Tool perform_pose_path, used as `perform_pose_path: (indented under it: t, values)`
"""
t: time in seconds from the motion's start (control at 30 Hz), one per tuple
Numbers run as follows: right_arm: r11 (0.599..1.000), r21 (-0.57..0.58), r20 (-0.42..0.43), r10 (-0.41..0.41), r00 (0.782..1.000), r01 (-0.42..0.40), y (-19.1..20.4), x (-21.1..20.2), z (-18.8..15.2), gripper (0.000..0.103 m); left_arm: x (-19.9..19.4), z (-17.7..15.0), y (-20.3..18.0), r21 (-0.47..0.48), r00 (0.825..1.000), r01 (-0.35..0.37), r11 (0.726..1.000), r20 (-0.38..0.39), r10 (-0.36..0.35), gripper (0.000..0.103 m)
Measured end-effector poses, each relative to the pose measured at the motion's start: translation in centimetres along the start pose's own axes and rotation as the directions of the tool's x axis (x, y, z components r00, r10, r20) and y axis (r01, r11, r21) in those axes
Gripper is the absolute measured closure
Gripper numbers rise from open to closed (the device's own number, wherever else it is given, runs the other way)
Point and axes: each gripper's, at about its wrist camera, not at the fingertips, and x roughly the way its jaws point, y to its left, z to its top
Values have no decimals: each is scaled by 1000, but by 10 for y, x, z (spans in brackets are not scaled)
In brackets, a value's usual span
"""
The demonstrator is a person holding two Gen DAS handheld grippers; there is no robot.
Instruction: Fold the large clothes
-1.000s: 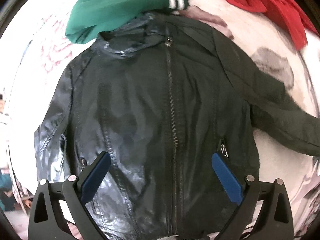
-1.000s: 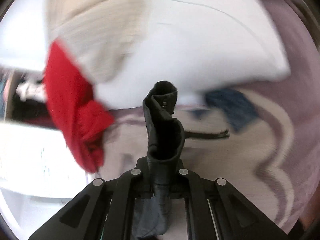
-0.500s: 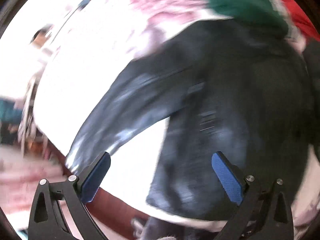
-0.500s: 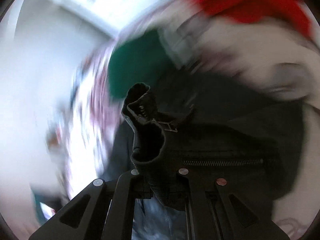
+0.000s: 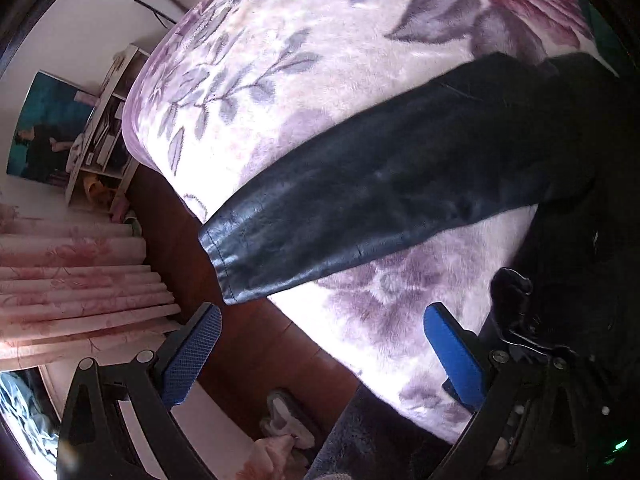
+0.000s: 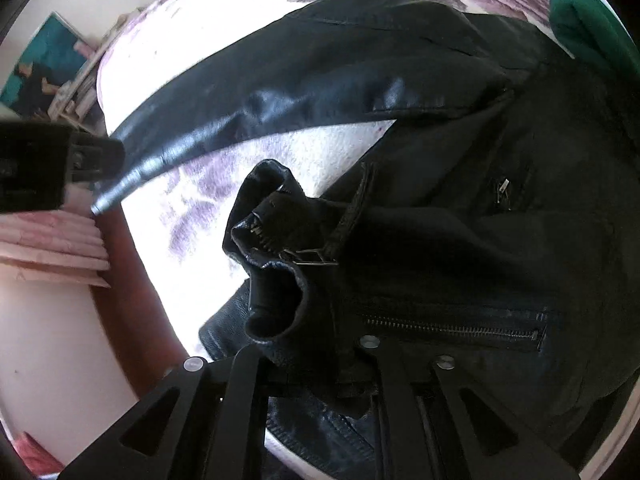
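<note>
Left wrist view, jacket sleeve [image 5: 360,200] cuff overhanging bed [image 5: 300,40] edge, left tool [image 5: 324,344] apparently empty.

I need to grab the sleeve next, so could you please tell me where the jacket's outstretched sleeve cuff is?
In the left wrist view the sleeve cuff lies left of centre, overhanging the edge of the floral blanket, just above the open left gripper.

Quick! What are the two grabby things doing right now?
Left hand-held gripper: open, empty, near the sleeve cuff.
Right hand-held gripper: shut on a bunched piece of the black jacket.
</note>
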Motion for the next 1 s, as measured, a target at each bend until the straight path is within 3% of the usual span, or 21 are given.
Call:
perform_pose_path:
  t: [0.07,0.1,0.13,0.17,0.2,0.27,0.37,0.47,0.53,0.6,0.63,0.67,0.77,0.83,0.97,1.0]
  values:
    - [992,96,3,85,996,-85,-32,-15,5,88,-5,4,3,-8,1000,18,1000,8,-18,0]
    - [982,156,5,102,995,-102,-45,-24,3,57,-7,7,5,-9,1000,23,1000,16,-23,0]
    - [970,213,13,114,993,-114,-58,-34,0,38,-10,9,5,-7,999,23,1000,26,-23,0]
    - [953,272,40,128,991,-134,-73,-46,-4,26,-13,10,4,-2,999,24,1000,36,-24,0]
    - [934,328,67,123,990,-139,-88,-58,-10,26,-13,13,5,2,999,25,1000,43,-25,0]
    - [917,392,68,52,996,-74,-108,-75,-17,26,-16,15,5,11,998,22,1000,54,-22,0]
    - [879,468,29,-113,993,86,-132,-89,-36,26,-8,16,11,-9,999,27,1000,28,-27,0]
    - [828,558,9,-66,998,50,-155,-84,-43,26,6,15,24,-48,999,29,998,-20,-30,0]
    - [797,599,-24,-78,997,77,-184,-72,-40,26,14,13,32,-70,999,25,997,-46,-28,0]
    - [791,604,-78,-69,995,102,-199,-51,-39,26,23,10,42,-100,997,30,995,-71,-37,0]
    - [793,586,-190,-68,979,168,-202,-26,-48,27,29,9,49,-122,995,34,992,-84,-45,0]
    - [793,579,-231,-63,971,189,-211,-15,-46,28,32,8,54,-141,994,40,989,-93,-54,0]
    - [777,602,-241,-43,970,184,-216,-20,-52,28,45,5,76,-219,987,62,974,-130,-92,0]
    - [696,713,-161,45,986,85,-229,-37,-64,28,48,4,84,-239,986,63,969,-134,-97,0]
    - [412,905,21,198,980,-103,-253,-43,-106,28,52,5,97,-255,987,59,965,-132,-95,0]
    - [363,920,68,217,974,-145,-260,-39,-112,29,54,6,99,-262,986,58,963,-133,-96,0]
